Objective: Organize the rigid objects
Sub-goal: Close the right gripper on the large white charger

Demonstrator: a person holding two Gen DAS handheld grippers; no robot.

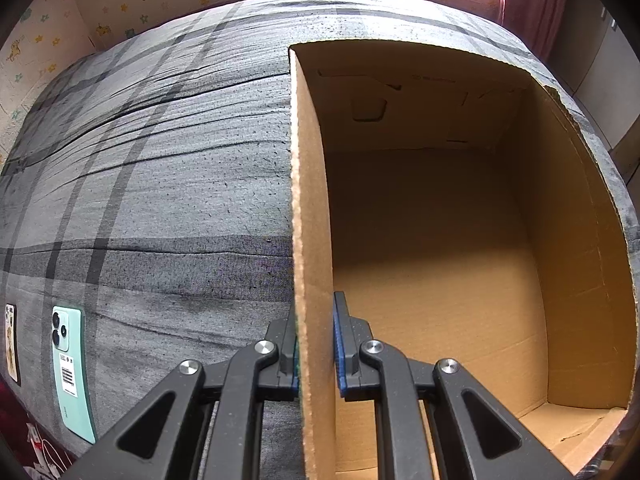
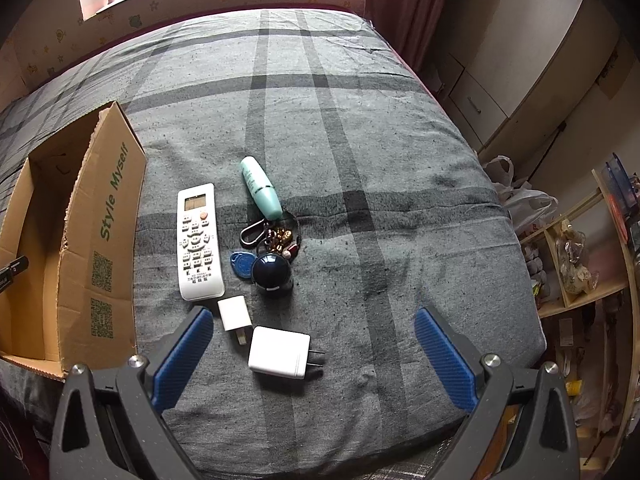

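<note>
The left gripper point(image 1: 316, 344) is pinching the near side wall of the open brown corrugated cardboard box point(image 1: 560, 240), one blue-padded finger sitting outside the wall and the other inside; the box is sitting on the grey plaid blanket point(image 1: 160, 184) covering the bed, and its inside is lying bare in the left wrist view; to the left of the box, near the bed's edge, a mint-green smartphone point(image 1: 70, 368) is lying face down with its camera cluster showing, and a small card with a cartoon print point(image 1: 11, 344) is lying just beside it, partly cut off by the frame.

The right gripper point(image 2: 314, 356) is hovering over the blanket with its blue fingers spread wide, nothing pressing between them; a large white rectangular plug charger point(image 2: 279, 352) is lying between the fingers, prongs pointing right; a smaller white cube charger point(image 2: 234, 314) is lying just beyond it, near the left finger; farther on, a white air-conditioner remote control point(image 2: 198, 240) is lying lengthwise beside the box's outer wall, which is bearing green lettering and printed codes; to the remote's right, a dark navy round-topped object point(image 2: 272, 274) is sitting next to a blue oval key fob point(image 2: 240, 266) and a cluster of keyring charms with a metal carabiner point(image 2: 276, 238); a pale teal plastic bottle point(image 2: 261, 188) is lying tilted just behind that cluster.
</note>
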